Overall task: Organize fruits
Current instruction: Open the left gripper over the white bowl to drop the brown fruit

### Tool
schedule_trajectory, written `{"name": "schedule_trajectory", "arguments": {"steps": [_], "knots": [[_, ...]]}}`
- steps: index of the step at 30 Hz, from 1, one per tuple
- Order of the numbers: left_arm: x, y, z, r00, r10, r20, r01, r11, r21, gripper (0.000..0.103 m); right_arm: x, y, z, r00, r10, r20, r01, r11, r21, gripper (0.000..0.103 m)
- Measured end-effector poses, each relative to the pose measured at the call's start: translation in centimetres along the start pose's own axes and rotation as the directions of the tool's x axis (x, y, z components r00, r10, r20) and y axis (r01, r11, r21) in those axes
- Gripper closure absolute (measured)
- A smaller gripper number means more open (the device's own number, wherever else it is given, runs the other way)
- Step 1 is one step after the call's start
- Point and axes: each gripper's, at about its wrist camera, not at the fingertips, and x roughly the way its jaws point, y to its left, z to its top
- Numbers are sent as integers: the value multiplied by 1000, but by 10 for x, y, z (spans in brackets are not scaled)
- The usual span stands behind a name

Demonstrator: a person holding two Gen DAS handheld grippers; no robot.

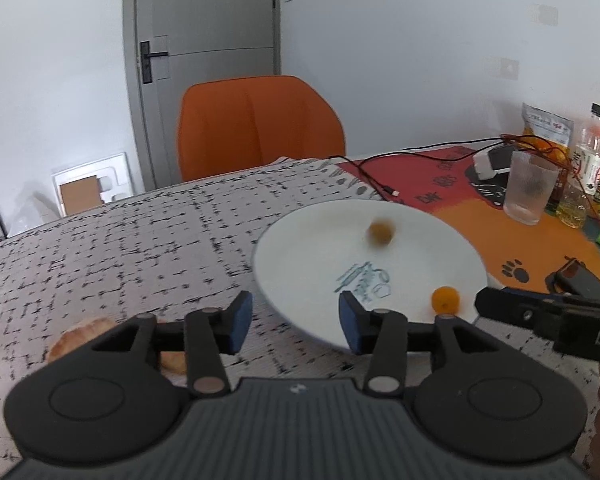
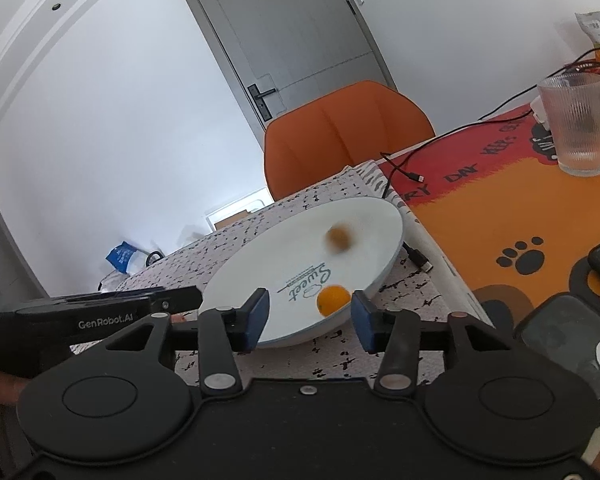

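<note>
A white plate [image 1: 300, 256] [image 2: 260, 280] with blue "Sweet" lettering lies on the speckled tablecloth. A small orange [image 1: 445, 299] [image 2: 333, 299] rests near its rim. A blurred brownish fruit [image 1: 381, 232] [image 2: 338, 237] is on the plate's far part. My left gripper [image 1: 295, 322] is open and empty at the plate's near-left edge. My right gripper [image 2: 310, 318] is open and empty, its fingers either side of the small orange, just short of it. A pale peach-like fruit [image 1: 80, 336] lies behind the left gripper's left finger, partly hidden.
An orange chair [image 1: 256, 124] stands behind the table. A ribbed glass [image 1: 530, 188] [image 2: 578, 124], bottles [image 1: 590, 148], a snack bag [image 1: 546, 126], cables [image 1: 372, 176] and an orange paw-print mat [image 2: 520, 216] are at the right. Dark phones [image 2: 568, 340] lie at the near right.
</note>
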Motion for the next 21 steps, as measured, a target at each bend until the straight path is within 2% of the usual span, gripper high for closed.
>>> {"name": "schedule_trajectory", "arguments": {"steps": [5,13,16,19,21], "knots": [[-10,15,-6,1000,29,-3,-29,999,-21,45,1,8,-1,1000,3,-2,-3,1000,-18,51],[-25,41,-18,997,73,-2,-73,994,-81,43,4,25,-5,1000,11,-21,-12,999,-48,46],[-31,50,-23,997,82,-4,-82,992,-95,42,5,34,-7,1000,17,-25,-18,998,-64,41],[-39,59,-28,996,95,1,-94,989,-112,33,6,43,-8,999,16,-28,-18,997,-79,36],[-45,66,-30,995,99,12,-96,987,-128,28,7,49,-9,1000,7,-31,-9,996,-88,28]]}}
